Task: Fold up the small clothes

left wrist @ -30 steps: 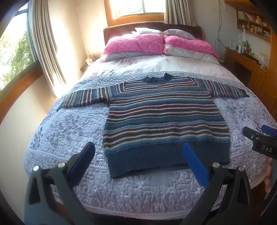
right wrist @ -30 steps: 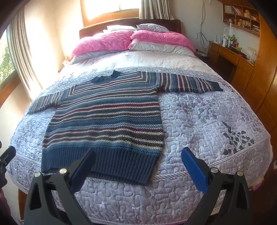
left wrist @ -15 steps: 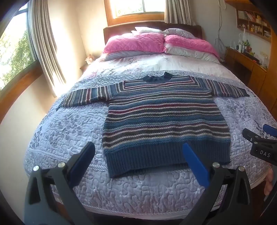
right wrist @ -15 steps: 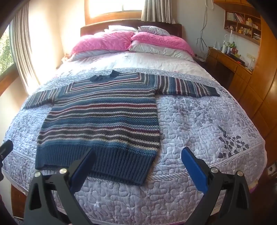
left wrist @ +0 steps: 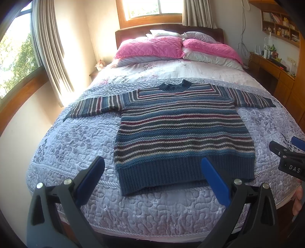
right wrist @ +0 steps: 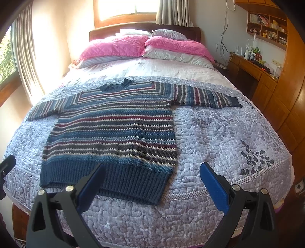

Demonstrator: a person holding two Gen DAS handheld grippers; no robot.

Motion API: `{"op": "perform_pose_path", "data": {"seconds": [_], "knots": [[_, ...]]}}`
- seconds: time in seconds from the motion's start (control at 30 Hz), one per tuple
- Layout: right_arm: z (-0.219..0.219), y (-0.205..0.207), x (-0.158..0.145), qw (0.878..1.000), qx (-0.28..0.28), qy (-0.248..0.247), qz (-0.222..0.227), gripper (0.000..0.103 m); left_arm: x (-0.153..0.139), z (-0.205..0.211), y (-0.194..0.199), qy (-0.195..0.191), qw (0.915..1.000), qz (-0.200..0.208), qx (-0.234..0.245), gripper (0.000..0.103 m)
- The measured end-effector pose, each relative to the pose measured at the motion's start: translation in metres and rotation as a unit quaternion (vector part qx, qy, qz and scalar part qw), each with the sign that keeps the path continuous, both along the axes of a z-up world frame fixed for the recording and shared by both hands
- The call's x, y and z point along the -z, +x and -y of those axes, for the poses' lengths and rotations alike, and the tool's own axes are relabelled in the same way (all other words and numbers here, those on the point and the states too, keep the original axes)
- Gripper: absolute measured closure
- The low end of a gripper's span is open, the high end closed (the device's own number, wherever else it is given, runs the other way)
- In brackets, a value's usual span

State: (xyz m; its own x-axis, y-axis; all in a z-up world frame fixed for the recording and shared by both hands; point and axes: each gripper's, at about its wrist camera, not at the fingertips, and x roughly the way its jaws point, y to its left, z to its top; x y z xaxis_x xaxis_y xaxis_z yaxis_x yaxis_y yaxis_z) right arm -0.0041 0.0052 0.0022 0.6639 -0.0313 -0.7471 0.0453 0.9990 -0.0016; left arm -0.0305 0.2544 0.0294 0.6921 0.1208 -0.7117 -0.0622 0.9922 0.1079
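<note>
One striped sweater (left wrist: 183,129), flat, sleeves outspread

Bright daylight, blown-out window (left wrist: 152,8) glare, sharp focus, fisheye-curved dark corners

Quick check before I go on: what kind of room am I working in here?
Almost certainly a home bedroom: a made bed with pink pillows, a wooden desk beside it, and curtained windows.
</note>
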Motion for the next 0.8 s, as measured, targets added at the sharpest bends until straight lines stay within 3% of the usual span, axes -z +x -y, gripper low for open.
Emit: {"op": "perform_pose_path", "data": {"seconds": [0.8], "knots": [[-0.0038,0.0003,-0.0015,1.000,-0.012,0.006,0.003,0.004,-0.0016,-0.0024,0.0006,0.003,1.0000,0.001,-0.001,0.003]]}}
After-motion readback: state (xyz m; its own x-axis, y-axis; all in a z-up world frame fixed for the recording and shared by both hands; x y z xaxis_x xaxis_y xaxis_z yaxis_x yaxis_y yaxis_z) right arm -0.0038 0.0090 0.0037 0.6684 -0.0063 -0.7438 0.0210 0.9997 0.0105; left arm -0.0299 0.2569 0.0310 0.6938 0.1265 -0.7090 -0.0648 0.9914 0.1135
